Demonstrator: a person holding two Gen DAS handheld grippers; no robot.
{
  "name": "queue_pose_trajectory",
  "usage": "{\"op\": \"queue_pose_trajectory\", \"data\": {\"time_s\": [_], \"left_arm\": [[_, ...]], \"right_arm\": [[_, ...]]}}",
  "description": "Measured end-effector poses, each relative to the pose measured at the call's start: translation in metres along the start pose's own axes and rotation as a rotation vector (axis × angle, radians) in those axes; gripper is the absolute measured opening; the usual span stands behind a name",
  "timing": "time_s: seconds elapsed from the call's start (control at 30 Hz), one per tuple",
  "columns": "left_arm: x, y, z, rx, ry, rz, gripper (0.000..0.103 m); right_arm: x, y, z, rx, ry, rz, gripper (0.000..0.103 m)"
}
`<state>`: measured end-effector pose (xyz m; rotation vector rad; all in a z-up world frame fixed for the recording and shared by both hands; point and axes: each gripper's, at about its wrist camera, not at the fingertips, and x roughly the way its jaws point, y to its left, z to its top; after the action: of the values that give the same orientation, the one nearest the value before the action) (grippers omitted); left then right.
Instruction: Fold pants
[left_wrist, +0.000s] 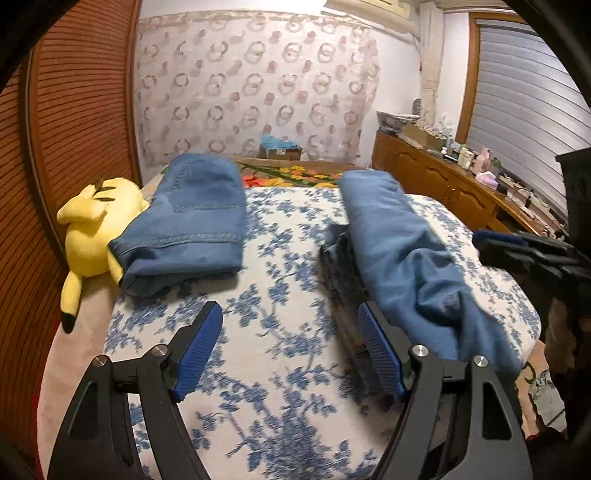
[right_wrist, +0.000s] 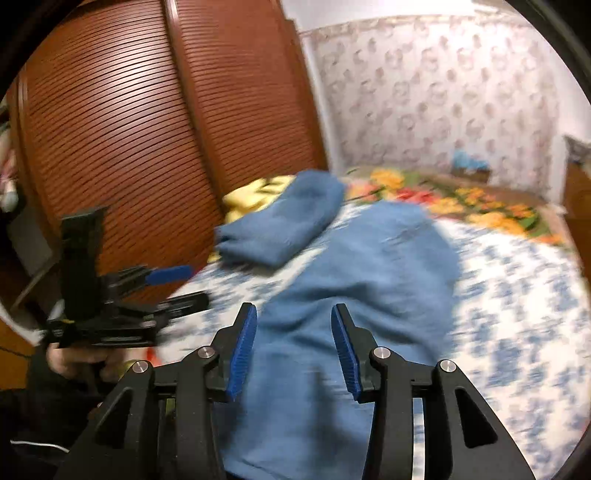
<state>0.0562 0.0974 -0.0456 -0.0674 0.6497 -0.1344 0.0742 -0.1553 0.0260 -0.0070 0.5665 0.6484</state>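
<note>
Right wrist view: the right claw (right_wrist: 293, 350) hangs half-open, gripping nothing — unfolded jeans (right_wrist: 354, 273) lie directly beneath, long axis running away up the bed (right_wrist: 517, 295). Left claw (left_wrist: 291, 354) — wide, empty — sits beside them.

A reddish-brown slatted wooden wardrobe (left_wrist: 74, 110) stands along the bed's left edge. Behind the bed's far edge hangs a pale curtain printed with pink rings (left_wrist: 255, 85). A brown wooden sideboard (left_wrist: 436, 181), cluttered on top, runs along the right side below a grey shuttered window (left_wrist: 524, 99).
</note>
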Motion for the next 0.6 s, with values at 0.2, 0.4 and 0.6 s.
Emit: {"op": "queue_pose_trajectory", "data": {"time_s": [0.2,0.4,0.6], "left_arm": [[0.002,-0.033,0.008,0.048,-0.007,-0.066,0.077],[0.013,-0.052,0.002,0.095,0.033,-0.089,0.077],[0.026,-0.047,-0.015,0.089,0.093,-0.088,0.077]], "right_arm": [[0.008,-0.03,-0.018,0.018,0.031,-0.159,0.044],[0.043,-0.016,-0.048,0.021,0.138,-0.129,0.044],[0.028,-0.021,-0.069,0.087,0.147,-0.096,0.044]]}}
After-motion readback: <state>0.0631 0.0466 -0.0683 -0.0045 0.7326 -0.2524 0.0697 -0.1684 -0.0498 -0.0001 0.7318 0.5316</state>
